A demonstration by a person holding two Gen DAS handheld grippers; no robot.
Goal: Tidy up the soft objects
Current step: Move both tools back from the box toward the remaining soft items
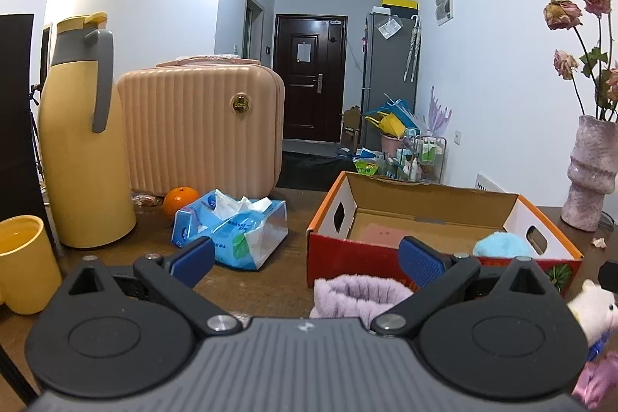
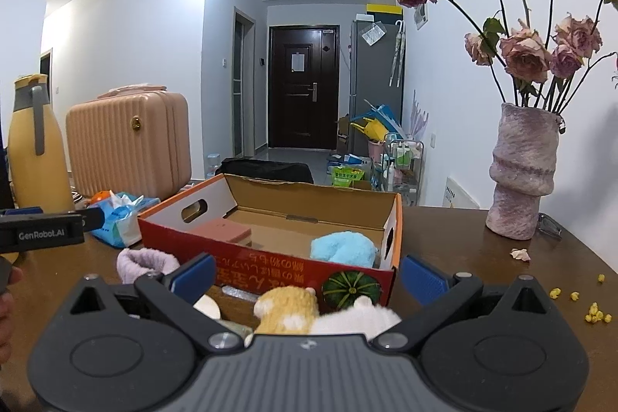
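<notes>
My left claw (image 1: 305, 259) hangs wide open over the brown tabletop (image 1: 270, 280), holding nothing, with a lilac fuzzy sock (image 1: 359, 292) just below it against the front wall of the cardboard box (image 1: 332, 219). A pale blue fluffy sock (image 2: 343, 250) lies inside that box. My right claw (image 2: 307, 277) gapes empty above a yellow-and-white plush toy (image 2: 287, 309) before the box.

A dark brown wooden table (image 2: 483, 257) carries an open orange-and-red cardboard box (image 2: 270, 257), a ribbed peach hard-shell case (image 1: 201, 126), a yellow thermos jug (image 1: 83, 141), a blue tissue pack (image 1: 231, 230), a mottled pink vase (image 2: 521, 176) and a lilac fluffy cuff (image 1: 359, 292)
</notes>
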